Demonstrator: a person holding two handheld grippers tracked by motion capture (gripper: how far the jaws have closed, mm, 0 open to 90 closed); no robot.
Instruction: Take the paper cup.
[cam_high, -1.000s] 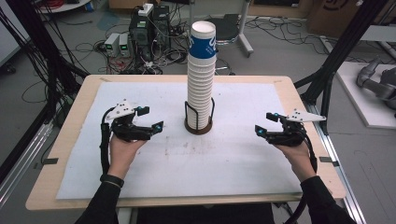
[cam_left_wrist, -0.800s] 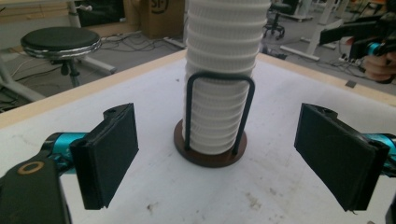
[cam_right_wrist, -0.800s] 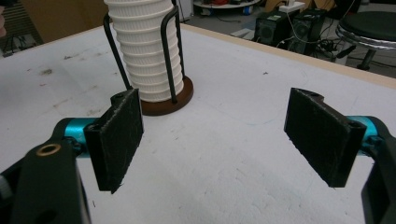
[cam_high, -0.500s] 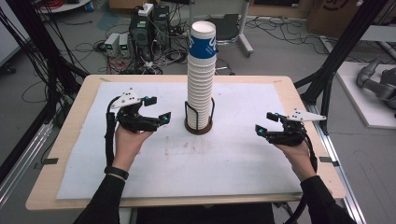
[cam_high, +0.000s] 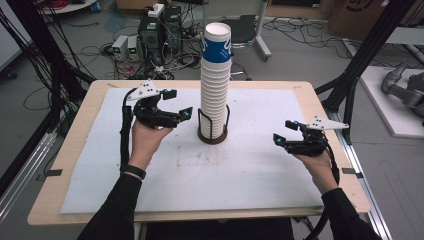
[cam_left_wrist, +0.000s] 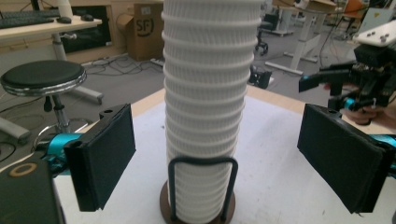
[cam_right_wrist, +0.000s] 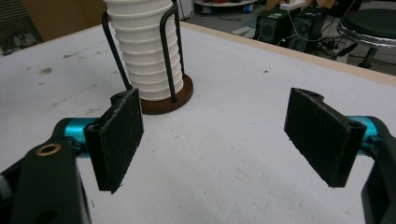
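Note:
A tall stack of white ribbed paper cups, its top cup banded blue, stands in a black wire holder on a round brown base at the table's middle. My left gripper hovers raised just left of the stack, pointing at it. Its jaws have just been opening and stand open; in the left gripper view the stack rises beyond the pads, untouched. My right gripper rests low at the table's right, open and empty. The right gripper view shows the stack and its base some way ahead.
A white mat covers the wooden table. Computers and cables lie on the floor behind. Black frame posts stand at both sides. A stool stands beyond the table's edge.
My left hand has lifted and moved right toward the cup stack, and its jaws look a little wider. The right hand and the cups have stayed where they were.

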